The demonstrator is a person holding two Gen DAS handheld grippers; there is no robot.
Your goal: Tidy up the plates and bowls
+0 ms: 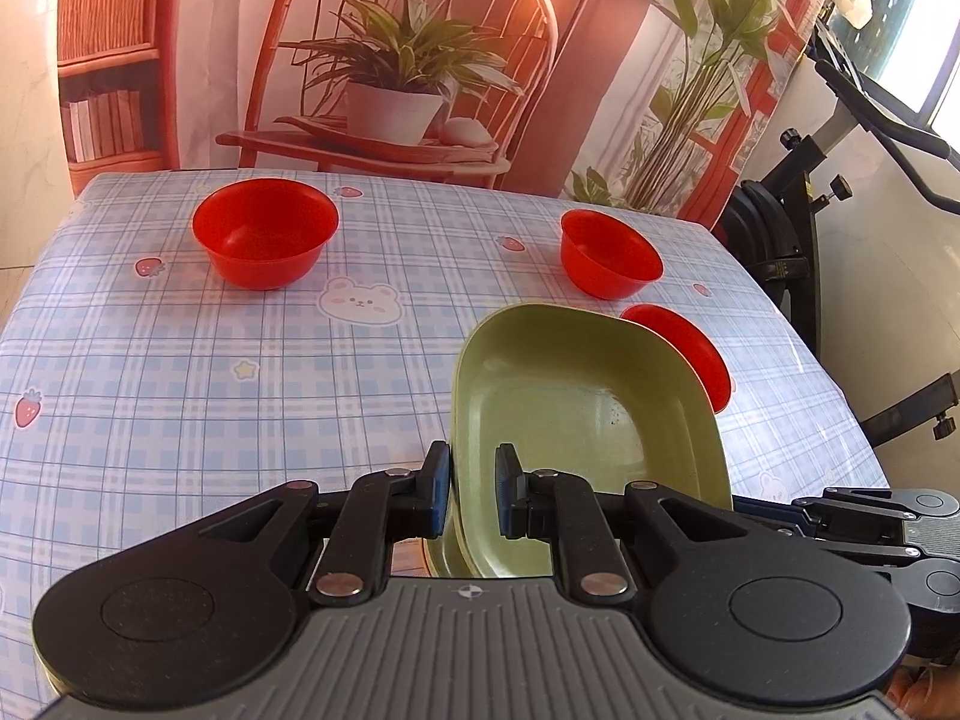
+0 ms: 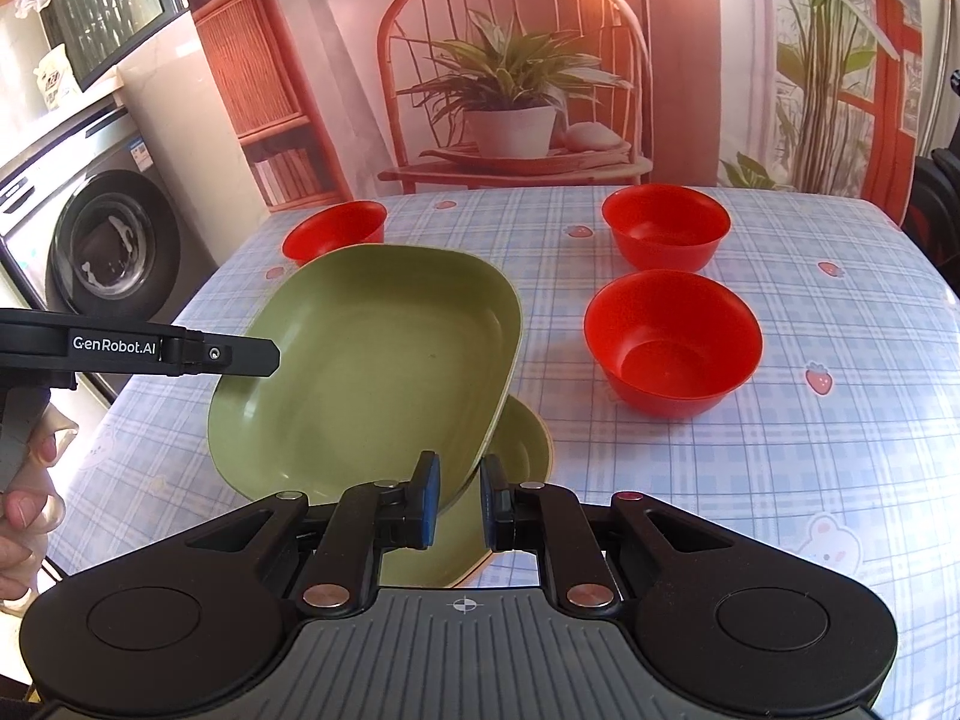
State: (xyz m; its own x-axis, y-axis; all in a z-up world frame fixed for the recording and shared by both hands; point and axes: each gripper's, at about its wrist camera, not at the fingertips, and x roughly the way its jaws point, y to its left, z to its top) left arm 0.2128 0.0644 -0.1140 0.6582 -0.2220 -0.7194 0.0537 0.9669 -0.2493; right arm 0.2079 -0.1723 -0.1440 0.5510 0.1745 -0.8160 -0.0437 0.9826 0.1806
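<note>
green plate [image 2: 366, 360] sits at the centre of the right wrist view, tilted, with its near right rim clamped between the pads of the right gripper [image 2: 459, 501]. a second green plate [image 2: 522, 444] lies beneath it, lower centre of the frame, flat on the checked tablecloth [image 2: 780, 480] as far as can be told. the left gripper [image 1: 472, 483] is also closed on a plate rim: in the left wrist view its pads pinch the near left edge of the raised green plate [image 1: 588, 414], whose long axis runs away from the tongs toward the upper right.

relation governing the coming move: the held plate is directly above and overlapping the lower one (not beside it), so a short descent should nest them.

three red bowls [image 2: 672, 342], [image 2: 666, 228], [image 2: 336, 231] stand well apart at right and upper centre.
</note>
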